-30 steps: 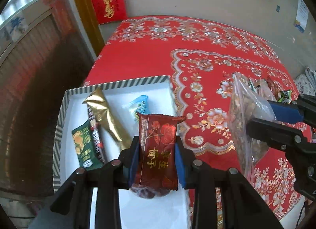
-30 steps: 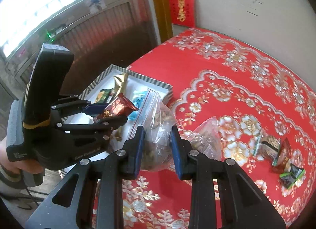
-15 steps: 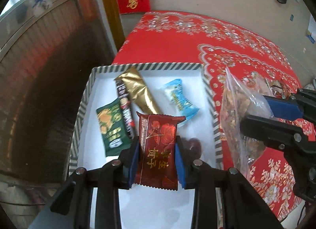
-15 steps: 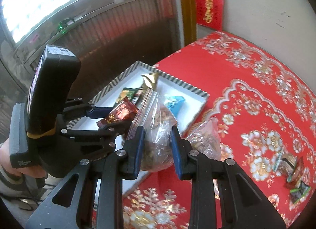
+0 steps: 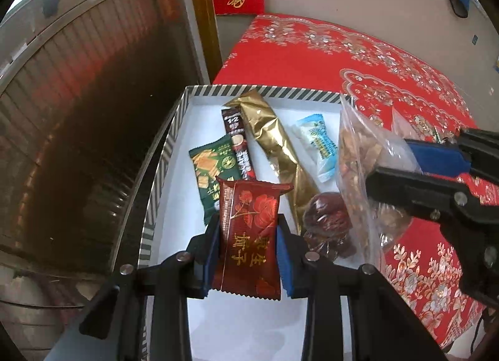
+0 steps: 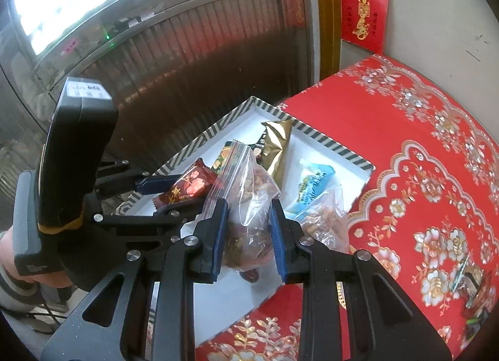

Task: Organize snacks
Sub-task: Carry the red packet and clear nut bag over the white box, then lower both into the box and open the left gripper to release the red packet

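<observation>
The left gripper (image 5: pixel 248 245) is clenched on a dark red snack packet (image 5: pixel 249 230) with gold lettering, pinched across its middle and hanging over the near half of the striped-rim white tray (image 5: pixel 168 149). The right gripper (image 6: pixel 248 230) is clenched on a clear zip bag of nuts (image 6: pixel 249 192), which hangs over the tray's right edge, at about three o'clock from the red packet in the left wrist view. Already lying in the tray are a green biscuit packet (image 5: pixel 207 170), a dark coffee stick (image 5: pixel 238 149), a gold wrapper (image 5: pixel 274 139), a light blue candy (image 5: pixel 319 146) and a wrapped red date (image 5: pixel 324 214) just beside the left gripper's right finger. The main risk is crowding: both grippers converge on the same near corner, so a careless release could drop the red packet onto the date or the green packet and leave a heap, not a tidy row. The zip bag is soft and heavy at the bottom; held by its upper part, it may swing, sweep the blue candy or gold wrapper aside, or land half on the rim and slide onto the red floral tablecloth (image 6: pixel 421 149). The two grippers could also knock each other. More snacks (image 6: pixel 474 280) wait at four o'clock in the right wrist view.
</observation>
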The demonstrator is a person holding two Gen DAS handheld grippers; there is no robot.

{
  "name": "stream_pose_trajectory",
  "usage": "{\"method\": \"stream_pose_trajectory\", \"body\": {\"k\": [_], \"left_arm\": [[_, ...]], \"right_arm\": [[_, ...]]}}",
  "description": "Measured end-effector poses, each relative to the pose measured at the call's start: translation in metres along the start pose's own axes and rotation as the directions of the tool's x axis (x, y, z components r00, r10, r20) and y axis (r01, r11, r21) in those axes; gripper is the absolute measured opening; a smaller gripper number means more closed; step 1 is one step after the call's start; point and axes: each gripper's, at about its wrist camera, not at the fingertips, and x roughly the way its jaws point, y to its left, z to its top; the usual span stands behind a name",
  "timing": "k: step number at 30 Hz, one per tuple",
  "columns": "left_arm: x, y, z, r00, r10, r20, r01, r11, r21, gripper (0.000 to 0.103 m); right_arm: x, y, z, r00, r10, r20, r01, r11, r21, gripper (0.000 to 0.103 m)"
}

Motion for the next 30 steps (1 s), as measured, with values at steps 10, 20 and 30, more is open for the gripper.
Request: {"method": "stream_pose_trajectory", "body": {"k": [10,20,30], "left_arm": [[0.006,0.014,-0.019,0.999,0.014,-0.042,-0.015,0.999,-0.030,0.035],[0.013,0.019,-0.029,0.997,0.021,-0.069,-0.024,0.999,-0.043,0.035],[0.019,0.020,-0.029,0.996,0.022,-0.083,-0.025,0.999,-0.044,0.035]], "right_arm": [[0.015,0.009,0.004,0.999,0.035,-0.029,-0.035,0.999,-0.016,0.026],[0.033,0.022,0.006,0.996,0.069,-0.053,-0.071,0.997,-0.034,0.026],[0.048,0.022,0.009,0.994,0.073,-0.077,-0.076,0.997,-0.026,0.026]]}}
